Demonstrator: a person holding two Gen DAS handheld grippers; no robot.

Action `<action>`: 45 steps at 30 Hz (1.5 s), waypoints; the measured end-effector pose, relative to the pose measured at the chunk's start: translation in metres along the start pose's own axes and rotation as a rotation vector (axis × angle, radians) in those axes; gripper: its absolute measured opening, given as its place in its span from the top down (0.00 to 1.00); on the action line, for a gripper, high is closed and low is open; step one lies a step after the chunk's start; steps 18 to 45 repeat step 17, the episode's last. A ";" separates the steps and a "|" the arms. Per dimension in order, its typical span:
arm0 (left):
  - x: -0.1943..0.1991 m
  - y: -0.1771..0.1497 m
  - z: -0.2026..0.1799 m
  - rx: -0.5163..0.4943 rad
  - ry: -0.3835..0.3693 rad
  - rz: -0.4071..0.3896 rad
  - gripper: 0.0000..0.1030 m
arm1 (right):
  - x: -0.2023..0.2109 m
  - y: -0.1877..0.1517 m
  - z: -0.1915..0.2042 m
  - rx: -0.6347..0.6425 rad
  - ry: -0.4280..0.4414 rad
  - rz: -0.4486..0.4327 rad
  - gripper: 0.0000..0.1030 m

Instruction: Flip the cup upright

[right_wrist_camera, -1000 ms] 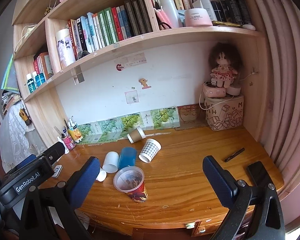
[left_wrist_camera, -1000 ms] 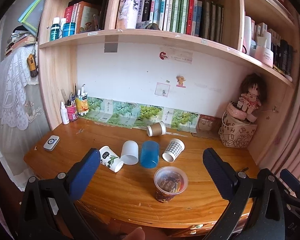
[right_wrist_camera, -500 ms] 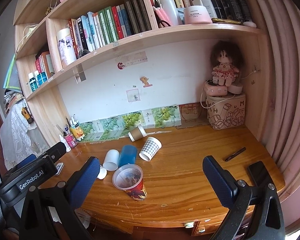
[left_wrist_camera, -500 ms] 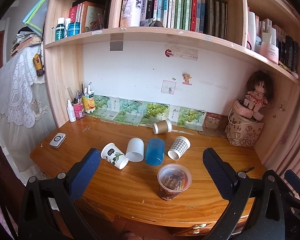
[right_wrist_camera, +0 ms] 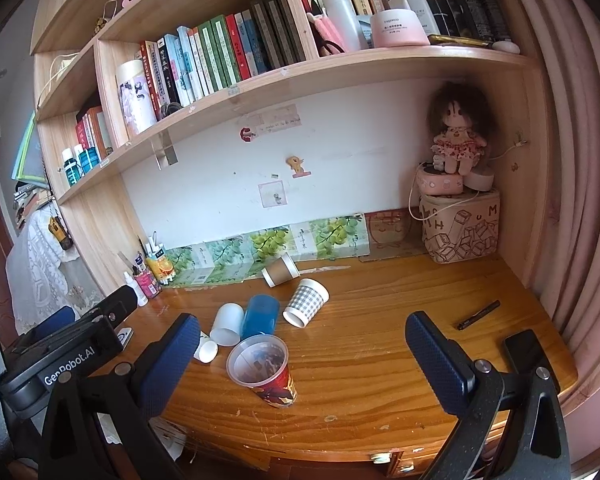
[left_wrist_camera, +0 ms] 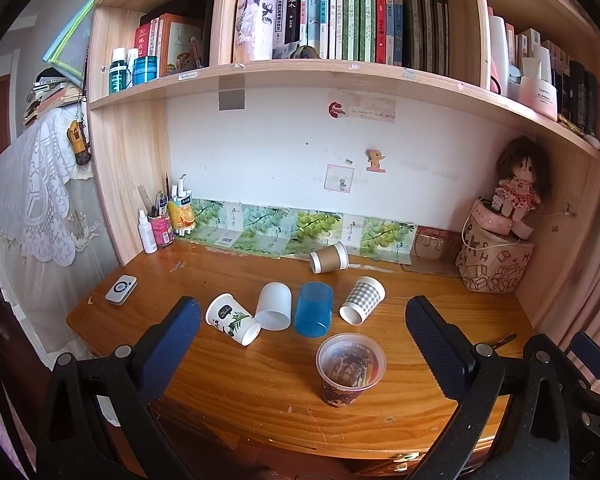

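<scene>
Left wrist view: left hand-held gripper (left_wrist_camera: pixel 298 344) hangs spread wide above the worktop (left_wrist_camera: pixel 260 392), empty; right hand-held gripper (right_wrist_camera: pixel 300 354) likewise spread, level, fallen cups (left_wrist_camera: pixel 314 308) ahead.

Patterned clear cup (left_wrist_camera: pixel 351 368) upright, front; five cups (left_wrist_camera: pixel 314 309) lying on sides behind.

In the right wrist view, white lettering "GenRobot.AI" stands on the black body of the left gripper unit (right_wrist_camera: pixel 66 364), at about eight o'clock in the frame. The patterned bag (right_wrist_camera: pixel 462 228) under the doll, at about three o'clock, carries large letters, of which "H", "U" and "M" are legible. The book spines (left_wrist_camera: pixel 360 20) on the shelf at twelve o'clock bear Chinese characters too small to read, and the pink jar's label (right_wrist_camera: pixel 398 28) is illegible.
</scene>
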State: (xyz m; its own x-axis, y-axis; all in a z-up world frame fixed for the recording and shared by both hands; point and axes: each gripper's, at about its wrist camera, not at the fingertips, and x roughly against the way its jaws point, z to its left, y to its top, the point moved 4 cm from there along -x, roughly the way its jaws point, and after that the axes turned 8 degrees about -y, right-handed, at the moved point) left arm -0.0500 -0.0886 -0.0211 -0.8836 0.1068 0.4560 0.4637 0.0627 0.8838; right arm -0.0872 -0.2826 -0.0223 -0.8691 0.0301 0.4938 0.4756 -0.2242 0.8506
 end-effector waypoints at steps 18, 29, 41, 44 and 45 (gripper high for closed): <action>-0.014 0.003 -0.010 -0.003 0.044 -0.001 0.01 | -0.022 0.005 -0.008 -0.002 0.059 0.011 0.00; -0.014 0.003 -0.010 -0.003 0.044 -0.001 0.01 | -0.022 0.005 -0.008 -0.002 0.059 0.011 0.00; -0.014 0.003 -0.010 -0.003 0.044 -0.001 0.01 | -0.022 0.005 -0.008 -0.002 0.059 0.011 0.00; -0.014 0.003 -0.010 -0.003 0.044 -0.001 0.01 | -0.022 0.005 -0.008 -0.002 0.059 0.011 0.00; -0.014 0.003 -0.010 -0.003 0.044 -0.001 0.01 | -0.022 0.005 -0.008 -0.002 0.059 0.011 0.00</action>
